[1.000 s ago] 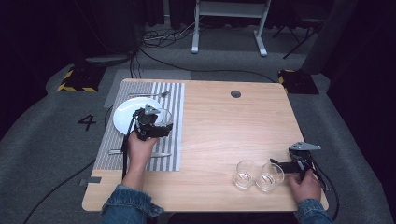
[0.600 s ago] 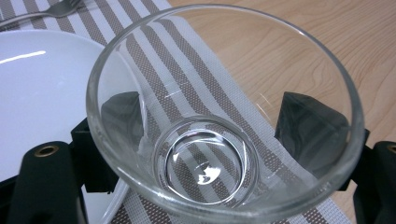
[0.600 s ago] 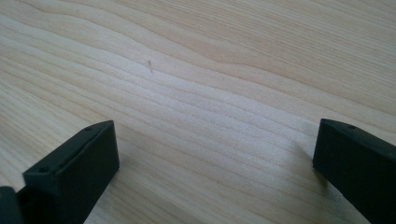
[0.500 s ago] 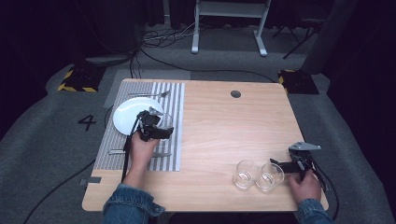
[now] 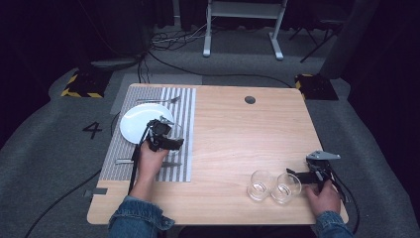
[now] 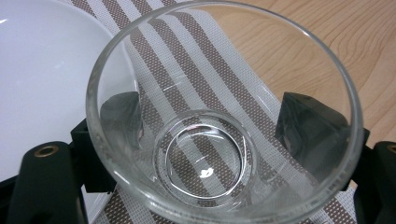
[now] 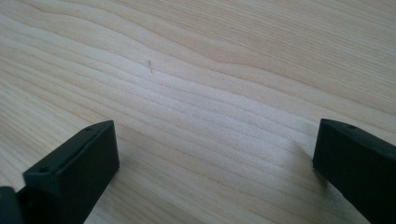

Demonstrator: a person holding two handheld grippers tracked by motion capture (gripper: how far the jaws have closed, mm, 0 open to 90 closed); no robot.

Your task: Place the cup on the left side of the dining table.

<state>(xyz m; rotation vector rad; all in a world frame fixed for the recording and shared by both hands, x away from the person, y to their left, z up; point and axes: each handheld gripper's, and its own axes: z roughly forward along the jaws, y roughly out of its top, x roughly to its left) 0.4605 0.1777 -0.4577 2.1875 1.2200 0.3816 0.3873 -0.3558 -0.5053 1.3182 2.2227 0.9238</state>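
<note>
A clear drinking glass (image 6: 205,154) sits between the two black jaws of my left gripper (image 5: 169,137), which is shut on it, one jaw on each side of its wall. It is just above the striped placemat (image 5: 185,106), right beside the white plate (image 5: 138,124). Two more clear glasses (image 5: 261,184) (image 5: 287,187) stand side by side near the table's front right. My right gripper (image 5: 296,176) is next to the right-hand one and is open, with only bare wood between its jaws (image 7: 215,154).
A fork (image 5: 158,100) lies at the far end of the placemat, and a knife (image 5: 124,161) lies at its near end by my left hand. A round cable hole (image 5: 250,99) is in the wooden table top (image 5: 237,139). Cables and a stand's feet are on the floor beyond.
My left gripper has drifted slightly right and toward the near side with the glass in it. The right gripper has stayed by the two glasses.
</note>
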